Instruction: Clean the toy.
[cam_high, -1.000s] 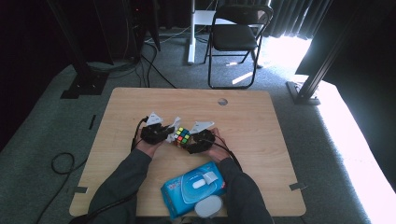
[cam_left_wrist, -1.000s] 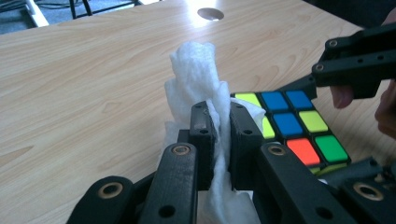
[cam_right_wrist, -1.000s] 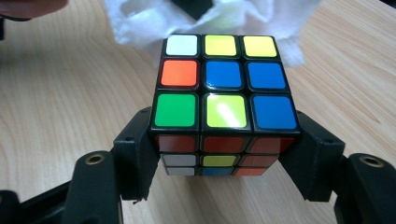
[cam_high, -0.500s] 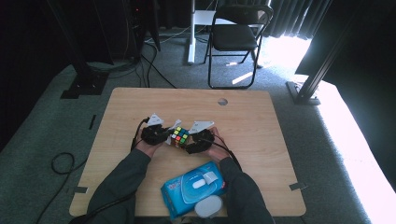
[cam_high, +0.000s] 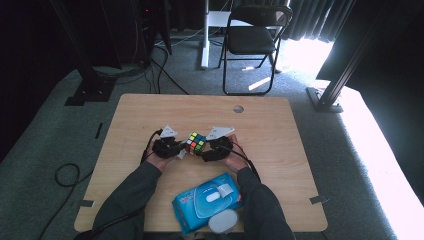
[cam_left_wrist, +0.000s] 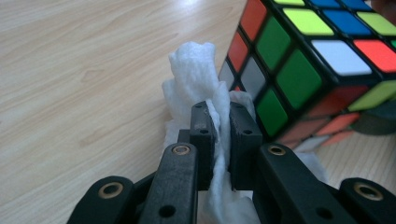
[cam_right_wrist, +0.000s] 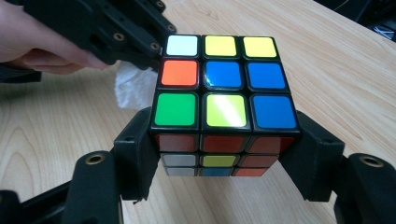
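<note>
A scrambled colour cube (cam_high: 195, 143) sits at the middle of the wooden table (cam_high: 280, 130), held between my two hands. My right gripper (cam_right_wrist: 224, 140) is shut on the cube (cam_right_wrist: 223, 93), one black jaw on each side face. My left gripper (cam_left_wrist: 219, 133) is shut on a crumpled white tissue (cam_left_wrist: 194, 77), which lies against the cube's (cam_left_wrist: 299, 60) side. In the high view the left gripper (cam_high: 175, 148) stands just left of the cube and the right gripper (cam_high: 207, 150) just right of it. The tissue (cam_right_wrist: 133, 86) shows beside the cube in the right gripper view.
A blue pack of wet wipes (cam_high: 207, 200) lies near the table's front edge between my forearms, with a round white lid (cam_high: 223, 220) next to it. A cable hole (cam_high: 238, 108) is at the back. A folding chair (cam_high: 252, 40) stands beyond the table.
</note>
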